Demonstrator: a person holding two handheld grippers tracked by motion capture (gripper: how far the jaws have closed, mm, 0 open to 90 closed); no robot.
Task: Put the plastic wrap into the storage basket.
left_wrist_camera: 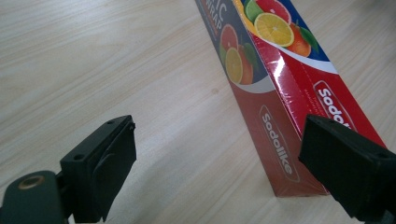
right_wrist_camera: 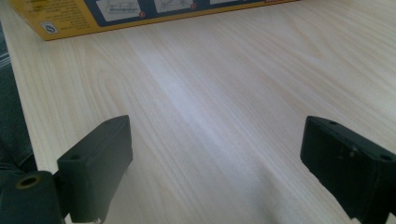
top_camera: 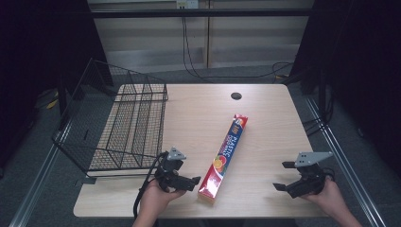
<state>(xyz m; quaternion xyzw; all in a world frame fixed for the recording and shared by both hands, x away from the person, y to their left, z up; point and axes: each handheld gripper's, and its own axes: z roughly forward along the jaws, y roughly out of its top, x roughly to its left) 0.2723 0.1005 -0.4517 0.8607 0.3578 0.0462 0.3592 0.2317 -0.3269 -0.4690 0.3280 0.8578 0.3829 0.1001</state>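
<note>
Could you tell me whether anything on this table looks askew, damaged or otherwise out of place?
Nothing looks damaged or spilled. The plastic wrap box lies flat but diagonally across the table, not squared to its edges, with its near end close to the open left gripper. The wire basket overhangs the table's left edge.

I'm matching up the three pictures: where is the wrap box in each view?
High view: wrap box lies diagonally at table centre, between both hands.
Left gripper view: upper right, its red end by the right jaw.
Right gripper view: top left edge, yellow side.
Shared landmark: the pale wood table.
</note>
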